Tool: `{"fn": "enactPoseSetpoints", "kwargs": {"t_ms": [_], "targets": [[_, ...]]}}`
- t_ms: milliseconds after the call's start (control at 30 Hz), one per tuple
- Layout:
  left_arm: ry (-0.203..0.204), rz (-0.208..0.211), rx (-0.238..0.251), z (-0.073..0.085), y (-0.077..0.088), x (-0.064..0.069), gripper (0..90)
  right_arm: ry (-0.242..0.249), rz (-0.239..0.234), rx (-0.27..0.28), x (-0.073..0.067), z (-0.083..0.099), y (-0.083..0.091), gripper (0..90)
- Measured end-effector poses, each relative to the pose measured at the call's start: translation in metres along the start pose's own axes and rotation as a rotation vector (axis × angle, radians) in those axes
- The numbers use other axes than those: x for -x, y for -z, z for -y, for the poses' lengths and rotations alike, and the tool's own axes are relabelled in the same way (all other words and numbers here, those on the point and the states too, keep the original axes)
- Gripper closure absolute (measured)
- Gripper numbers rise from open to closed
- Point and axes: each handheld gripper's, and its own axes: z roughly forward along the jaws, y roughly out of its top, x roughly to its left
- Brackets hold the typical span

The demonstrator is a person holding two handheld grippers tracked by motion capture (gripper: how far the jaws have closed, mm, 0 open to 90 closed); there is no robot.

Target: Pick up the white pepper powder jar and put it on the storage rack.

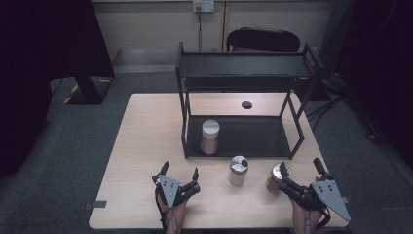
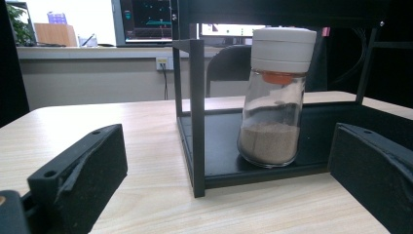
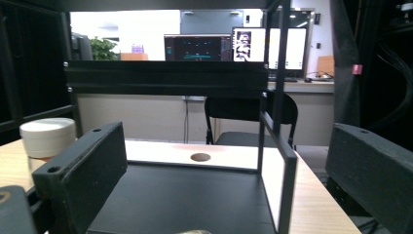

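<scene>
A black two-tier rack [image 1: 243, 73] stands at the middle back of the wooden table [image 1: 146, 131]. On its lower shelf, at the left, is a glass jar [image 1: 210, 137] with a white lid and brown powder, which looms just ahead in the left gripper view [image 2: 272, 112]. A second jar [image 1: 238, 170] with a metal lid stands on the table in front of the rack. A third jar [image 1: 275, 179] sits right beside the left jaw of my right gripper [image 1: 299, 165], which is open. My left gripper [image 1: 180, 169] is open and empty, left of the jars.
A dark round grommet hole [image 1: 247, 105] lies in the table behind the rack. The rack's corner post [image 2: 197, 117] stands between my left gripper's jaws and the shelved jar. A black chair [image 1: 263, 39] sits beyond the table. Bare tabletop stretches to the left.
</scene>
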Motion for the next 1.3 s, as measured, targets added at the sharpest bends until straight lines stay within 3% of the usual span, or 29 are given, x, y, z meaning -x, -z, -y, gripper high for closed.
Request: {"fn": "enactPoseSetpoints", "kwargs": {"t_ms": [367,900,1300], "targets": [[0.001,0.007,0.001,0.0,0.0,-0.001,2.0,0.006,-0.054,0.001,-0.009,-0.006,-0.003,0.5],[0.001,0.005,0.004,0.001,0.0,-0.001,1.5,0.032,-0.162,0.014,-0.032,-0.008,-0.009,1.4],[0.003,0.004,0.004,0.001,0.0,-0.001,1.3,0.055,-0.236,-0.006,-0.05,-0.01,-0.018,3.0]]}}
